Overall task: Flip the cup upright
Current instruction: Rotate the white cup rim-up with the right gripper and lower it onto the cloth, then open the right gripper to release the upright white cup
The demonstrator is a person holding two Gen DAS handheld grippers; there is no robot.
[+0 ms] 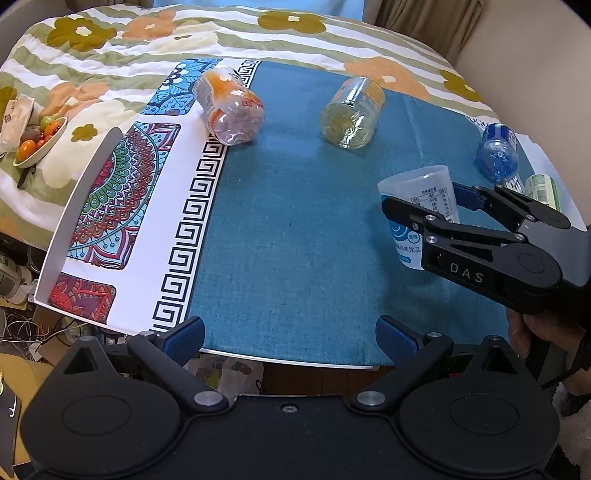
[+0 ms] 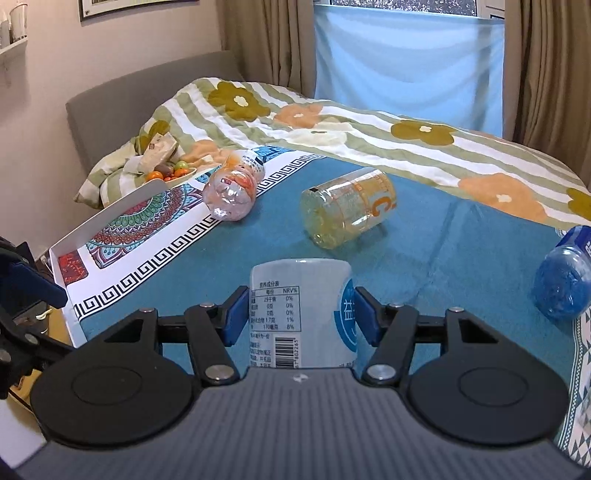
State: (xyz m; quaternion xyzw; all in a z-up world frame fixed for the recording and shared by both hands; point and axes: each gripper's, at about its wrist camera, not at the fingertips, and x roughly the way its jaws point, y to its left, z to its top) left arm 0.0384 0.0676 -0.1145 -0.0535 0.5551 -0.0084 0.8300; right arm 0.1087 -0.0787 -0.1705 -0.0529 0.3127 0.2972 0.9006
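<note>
Between right tool [image 2: 300, 314] pads, cup [image 2: 301, 314], empty bottles nearby

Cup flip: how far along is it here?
Grasp looks done: the right hand-held gripper has its pads on both sides of the cup, which looks wider at the top in the left wrist view. Whether it is already set down upright is unclear. Left hand-held gripper is open, idle.

pink wall [image 2: 33, 110] left with framed picture [image 2: 136, 7], grey headboard [image 2: 147, 88], brown curtains [image 2: 273, 40] flanking blue-covered window [image 2: 406, 51], floral striped quilt [image 2: 369, 129] on bed, daylight.
</note>
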